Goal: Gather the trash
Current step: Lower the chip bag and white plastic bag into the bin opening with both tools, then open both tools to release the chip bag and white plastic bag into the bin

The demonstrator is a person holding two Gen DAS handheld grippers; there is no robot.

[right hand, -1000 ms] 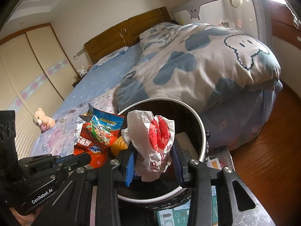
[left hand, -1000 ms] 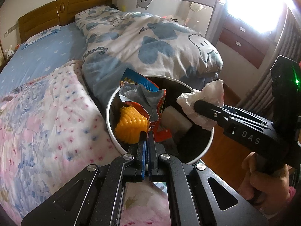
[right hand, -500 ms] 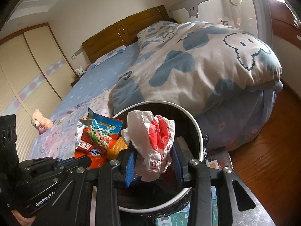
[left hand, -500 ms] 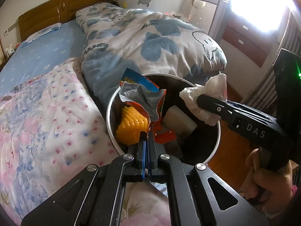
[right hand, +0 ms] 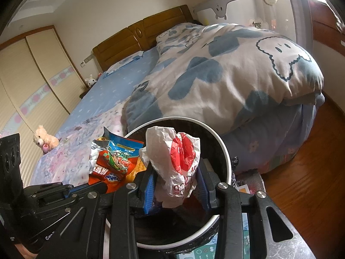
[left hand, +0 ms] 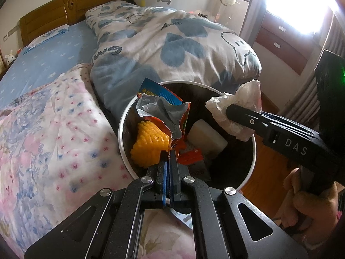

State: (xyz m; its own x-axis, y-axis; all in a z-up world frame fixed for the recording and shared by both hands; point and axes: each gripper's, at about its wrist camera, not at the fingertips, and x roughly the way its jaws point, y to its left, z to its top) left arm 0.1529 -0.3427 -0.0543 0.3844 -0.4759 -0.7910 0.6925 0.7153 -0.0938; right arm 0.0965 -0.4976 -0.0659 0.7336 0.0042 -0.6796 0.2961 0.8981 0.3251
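Observation:
A round white-rimmed trash bin (left hand: 123, 116) (right hand: 224, 149) with a dark liner stands beside the bed. My left gripper (left hand: 168, 153) is shut on the bottom edge of an opened orange and blue snack bag (left hand: 163, 112) (right hand: 114, 161), which hangs over the bin's left side. My right gripper (right hand: 175, 170) (left hand: 231, 112) is shut on a crumpled white wrapper with red print (right hand: 174, 161) (left hand: 239, 105), held above the bin's opening. Inside the bin lie a yellow ridged piece (left hand: 148, 144) and a pale block (left hand: 206, 137).
The bed (left hand: 54, 116) with a floral quilt and a blue-patterned duvet (right hand: 226, 69) lies left of and behind the bin. Wooden floor (right hand: 306, 179) runs to the right. A person's hand (left hand: 310, 202) grips the right tool. A plush toy (right hand: 46, 140) lies on the bed.
The left view has drifted slightly, so the bin sits a little further right in it. Both grippers keep their grips and hover over the bin.

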